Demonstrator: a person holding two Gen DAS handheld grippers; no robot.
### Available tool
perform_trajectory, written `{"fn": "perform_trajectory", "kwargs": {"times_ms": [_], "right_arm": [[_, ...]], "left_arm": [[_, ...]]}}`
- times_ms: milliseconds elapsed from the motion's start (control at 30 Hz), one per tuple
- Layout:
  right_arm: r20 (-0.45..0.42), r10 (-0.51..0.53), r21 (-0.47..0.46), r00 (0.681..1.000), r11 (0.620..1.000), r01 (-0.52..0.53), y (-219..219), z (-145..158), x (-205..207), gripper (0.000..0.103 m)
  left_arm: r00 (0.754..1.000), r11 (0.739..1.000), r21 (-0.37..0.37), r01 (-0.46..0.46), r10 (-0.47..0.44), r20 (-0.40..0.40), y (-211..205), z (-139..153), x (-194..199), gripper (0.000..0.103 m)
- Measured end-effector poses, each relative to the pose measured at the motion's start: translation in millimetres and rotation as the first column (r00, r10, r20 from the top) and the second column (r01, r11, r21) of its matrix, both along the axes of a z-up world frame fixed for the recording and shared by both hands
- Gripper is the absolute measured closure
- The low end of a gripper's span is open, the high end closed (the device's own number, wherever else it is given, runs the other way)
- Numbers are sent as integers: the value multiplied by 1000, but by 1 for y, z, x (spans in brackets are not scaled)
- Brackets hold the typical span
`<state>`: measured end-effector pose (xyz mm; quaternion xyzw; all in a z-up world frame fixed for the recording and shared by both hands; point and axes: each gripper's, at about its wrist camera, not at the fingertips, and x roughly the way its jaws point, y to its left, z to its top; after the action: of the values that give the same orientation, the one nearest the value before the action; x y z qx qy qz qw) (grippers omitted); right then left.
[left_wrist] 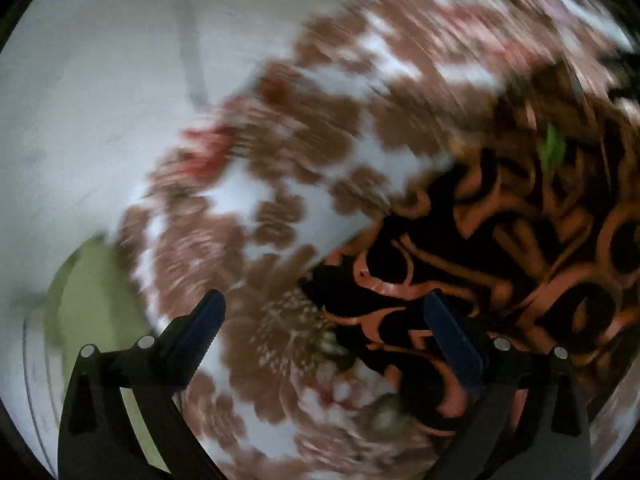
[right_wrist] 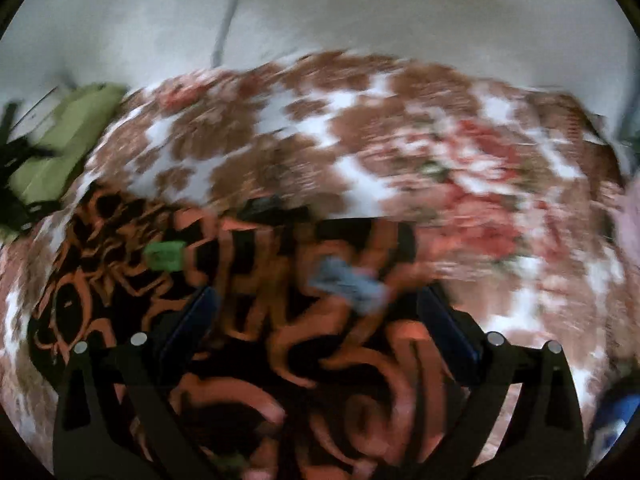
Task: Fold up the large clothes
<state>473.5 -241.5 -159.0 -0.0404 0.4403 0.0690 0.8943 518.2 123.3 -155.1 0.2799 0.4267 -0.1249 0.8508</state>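
Note:
A black garment with orange swirls (left_wrist: 520, 232) lies on a bed cover patterned in brown, white and red flowers (left_wrist: 280, 184). In the left wrist view my left gripper (left_wrist: 326, 308) hangs above the garment's edge, jaws wide apart, nothing between them. Seen from the right wrist, the same garment (right_wrist: 280, 340) fills the lower middle. A small green tag (right_wrist: 166, 256) and a grey-blue patch (right_wrist: 348, 280) show on it. My right gripper (right_wrist: 316, 304) stands open over the garment with no cloth pinched. Both views are motion-blurred.
A green cushion or cloth (right_wrist: 60, 148) lies at the bed's left edge, also low left in the left wrist view (left_wrist: 92, 304). A pale wall (right_wrist: 360, 12) rises behind the bed. Something blue (right_wrist: 616, 412) sits at the far right.

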Motion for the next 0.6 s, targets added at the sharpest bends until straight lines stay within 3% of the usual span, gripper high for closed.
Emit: {"fn": "perform_trajectory", "kwargs": {"times_ms": [100,167,233,300,400,600], "right_arm": [[-21,-115,-26,993,993,115,-35,3,-13,5],[-45,-134,-70,990,989,131,-47,-5,-23,5],[-34,-95,-133,995,987,90,-35,-8,-35,5],[-14,-49,-152,999,987,46,-13,-9,-44,5],[-5,8,-151,1000,989,-8,29,-21,-48,5],[-24,6,-184,1000,983,-10,59,-62,-34,5]], "left_arm": [[989,980,-165,-115,127,69,-21,28,-49,5],[981,946,-277,-166,188,55,-37,30,-71,5],[972,893,-396,-214,234,4,-68,19,-88,5],[966,882,-408,-234,258,3,-101,1,-97,5],[959,903,-344,-256,281,24,-139,-29,-97,5],[926,873,-315,-372,373,-61,-131,-75,-80,5]]}}
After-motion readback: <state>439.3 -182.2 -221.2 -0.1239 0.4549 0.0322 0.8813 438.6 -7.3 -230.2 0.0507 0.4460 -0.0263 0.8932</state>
